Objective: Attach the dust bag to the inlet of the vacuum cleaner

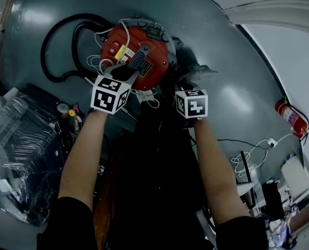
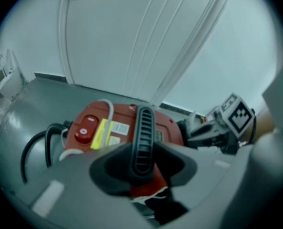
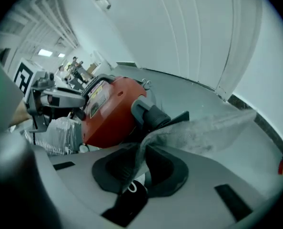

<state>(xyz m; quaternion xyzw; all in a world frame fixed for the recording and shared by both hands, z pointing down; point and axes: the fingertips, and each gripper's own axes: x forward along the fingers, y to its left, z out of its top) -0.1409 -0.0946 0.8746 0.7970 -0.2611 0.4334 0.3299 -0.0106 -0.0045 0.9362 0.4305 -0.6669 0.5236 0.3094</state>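
Observation:
The red vacuum cleaner (image 1: 139, 53) lies on the grey floor, seen from above in the head view. My left gripper (image 1: 132, 69) is shut on its black ribbed handle (image 2: 144, 140), which runs upright between the jaws over the red body (image 2: 108, 128). My right gripper (image 1: 189, 83) is shut on an edge of the grey dust bag (image 3: 203, 128). The fabric is pinched between the pads (image 3: 166, 173) and stretches away to the right. The bag's near end lies against the black inlet (image 3: 155, 116) on the vacuum's side; whether it is seated there is hidden.
A black hose (image 1: 61, 51) loops on the floor left of the vacuum, with a white cord (image 1: 100, 61) beside it. A plastic-wrapped bundle (image 1: 19, 155) sits at lower left. A red fire extinguisher (image 1: 292, 117) and cables (image 1: 253, 155) are at the right.

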